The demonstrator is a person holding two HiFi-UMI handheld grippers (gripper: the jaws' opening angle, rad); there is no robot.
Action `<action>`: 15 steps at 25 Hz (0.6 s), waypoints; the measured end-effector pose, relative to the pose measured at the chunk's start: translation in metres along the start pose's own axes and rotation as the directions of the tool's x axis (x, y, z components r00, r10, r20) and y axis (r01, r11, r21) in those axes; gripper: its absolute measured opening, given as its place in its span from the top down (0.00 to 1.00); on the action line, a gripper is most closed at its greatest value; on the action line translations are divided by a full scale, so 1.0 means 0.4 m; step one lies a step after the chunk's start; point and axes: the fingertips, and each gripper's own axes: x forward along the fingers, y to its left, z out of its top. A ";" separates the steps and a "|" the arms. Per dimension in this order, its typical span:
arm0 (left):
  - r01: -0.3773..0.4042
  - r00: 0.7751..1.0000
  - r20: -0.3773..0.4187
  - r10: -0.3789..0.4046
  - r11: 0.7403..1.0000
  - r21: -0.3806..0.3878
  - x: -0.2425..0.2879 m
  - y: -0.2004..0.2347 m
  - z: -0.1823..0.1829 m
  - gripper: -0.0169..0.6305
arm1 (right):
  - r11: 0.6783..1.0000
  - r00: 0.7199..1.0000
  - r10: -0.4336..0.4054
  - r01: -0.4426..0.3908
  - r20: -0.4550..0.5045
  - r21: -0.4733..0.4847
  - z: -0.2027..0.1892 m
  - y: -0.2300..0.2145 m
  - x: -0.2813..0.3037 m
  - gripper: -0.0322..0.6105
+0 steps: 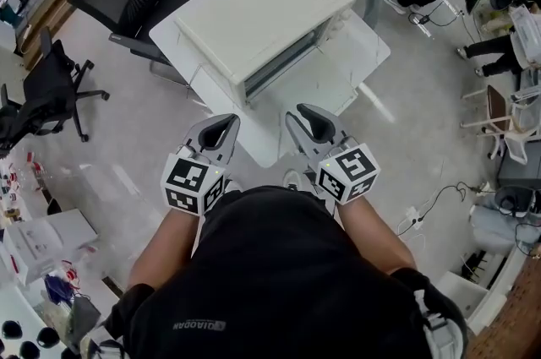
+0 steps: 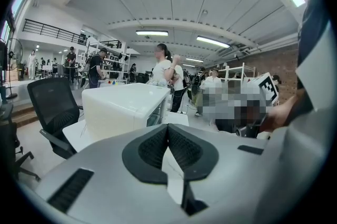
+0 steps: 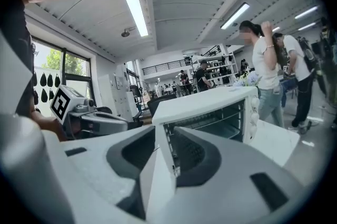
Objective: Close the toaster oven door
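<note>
a white toaster oven (image 1: 262, 15) sits on a white tabletop (image 1: 254, 142), its door (image 1: 330, 70) lowered open. near the tabletop's front edge, the left tongs (image 1: 218, 129) are clenched on nothing. the right tongs (image 1: 311, 122) are slightly parted and empty.

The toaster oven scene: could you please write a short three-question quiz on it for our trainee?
1. True or false: the toaster oven is closed.
2. Which gripper's jaws stand apart? A) left B) right C) both
3. Fill in: the toaster oven stands on a white ____.

Key:
1. False: it stands open.
2. B: the right gripper is open, with nothing held between its jaws. The left gripper is shut.
3. Table.
</note>
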 end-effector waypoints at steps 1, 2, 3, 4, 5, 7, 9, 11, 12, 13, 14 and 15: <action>0.000 1.000 -0.001 0.000 1.000 0.001 0.000 0.001 0.000 0.97 | 1.000 1.000 0.003 -0.003 0.002 0.001 0.000 0.002 0.001 0.79; -0.001 1.000 -0.001 0.001 1.000 0.002 -0.001 0.003 -0.001 0.97 | 1.000 1.000 0.007 -0.007 0.004 0.002 0.001 0.004 0.002 0.77; 0.000 1.000 -0.002 0.000 1.000 0.002 0.000 0.004 -0.002 0.97 | 1.000 1.000 0.012 -0.012 0.007 0.004 0.002 0.006 0.002 0.74; 0.001 1.000 -0.004 -0.001 1.000 0.002 0.001 0.004 -0.003 0.97 | 1.000 1.000 0.017 -0.017 0.009 0.009 0.002 0.008 0.002 0.69; 0.003 1.000 -0.007 -0.003 1.000 0.002 0.002 0.002 -0.006 0.97 | 1.000 1.000 0.023 -0.023 0.010 0.016 0.001 0.010 0.002 0.65; 0.010 1.000 -0.013 -0.010 1.000 0.005 0.002 -0.002 -0.011 0.97 | 0.999 0.999 0.034 -0.035 0.011 0.031 -0.002 0.013 0.000 0.57; 0.015 1.000 -0.017 -0.015 1.000 0.007 0.001 -0.007 -0.014 0.97 | 0.998 0.999 0.044 -0.044 0.014 0.044 -0.005 0.017 -0.003 0.56; 0.020 1.000 -0.019 -0.020 1.000 0.010 -0.001 -0.012 -0.016 0.97 | 0.997 0.998 0.054 -0.055 0.022 0.062 -0.006 0.019 -0.007 0.56; 0.022 1.000 -0.019 -0.022 1.000 0.012 0.000 -0.014 -0.017 0.97 | 0.996 0.998 0.058 -0.059 0.027 0.071 -0.006 0.020 -0.010 0.56; 0.024 1.000 -0.020 -0.024 1.000 0.013 0.000 -0.015 -0.018 0.97 | 0.995 0.998 0.059 -0.061 0.029 0.076 -0.007 0.019 -0.013 0.56; 0.025 0.999 -0.022 -0.025 1.000 0.014 0.000 -0.017 -0.019 0.97 | 0.995 0.998 0.058 -0.060 0.027 0.078 -0.008 0.018 -0.015 0.56; 0.026 0.999 -0.024 -0.025 1.000 0.013 0.000 -0.017 -0.020 0.97 | 0.995 0.998 0.055 -0.057 0.025 0.078 -0.010 0.017 -0.017 0.56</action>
